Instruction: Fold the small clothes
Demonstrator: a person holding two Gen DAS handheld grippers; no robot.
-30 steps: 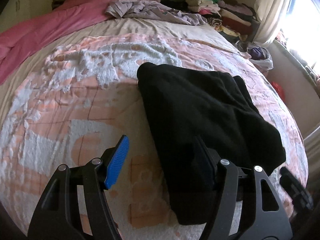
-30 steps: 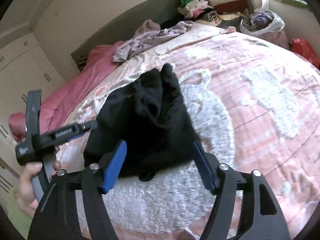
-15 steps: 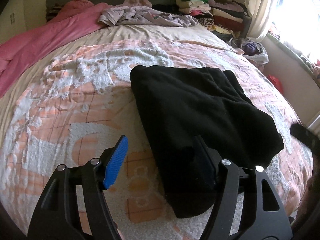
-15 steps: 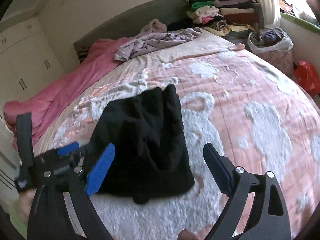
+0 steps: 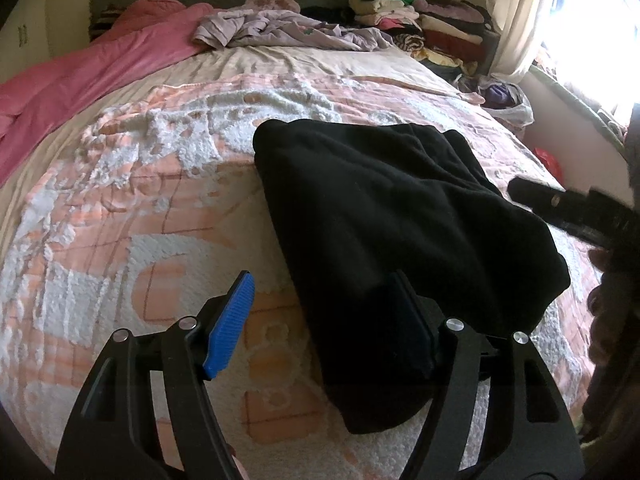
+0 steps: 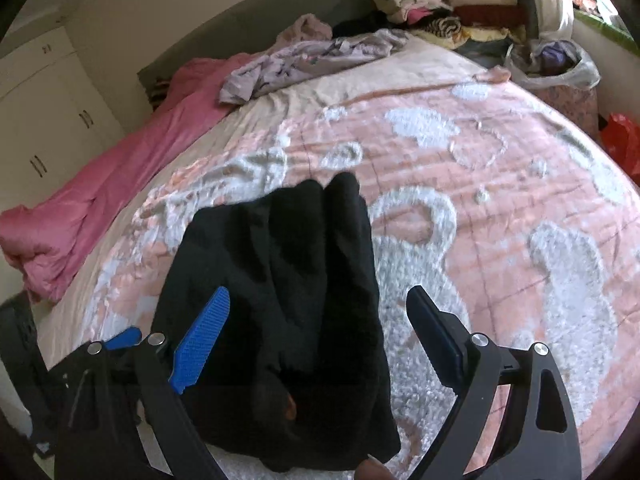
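Note:
A black garment [image 5: 392, 232] lies folded in a rough block on the pink and white blanket [image 5: 128, 208]; it also shows in the right wrist view [image 6: 288, 292]. My left gripper [image 5: 320, 328] is open and empty, with its right finger over the garment's near left edge. My right gripper [image 6: 320, 336] is open and empty, above the garment's near end. The right gripper's body [image 5: 576, 212] shows at the right edge of the left wrist view. The left gripper [image 6: 116, 344] shows at lower left in the right wrist view.
A pink quilt [image 5: 80, 76] lies along the bed's left side. A crumpled lilac garment [image 5: 288, 32] lies at the head of the bed. A stack of folded clothes [image 5: 420, 20] stands at the back right. A plastic bag [image 6: 560, 64] and white cupboards [image 6: 44, 120] flank the bed.
Both grippers drew back and rose a little from the black garment, which lies still. The right gripper swung over its near end.

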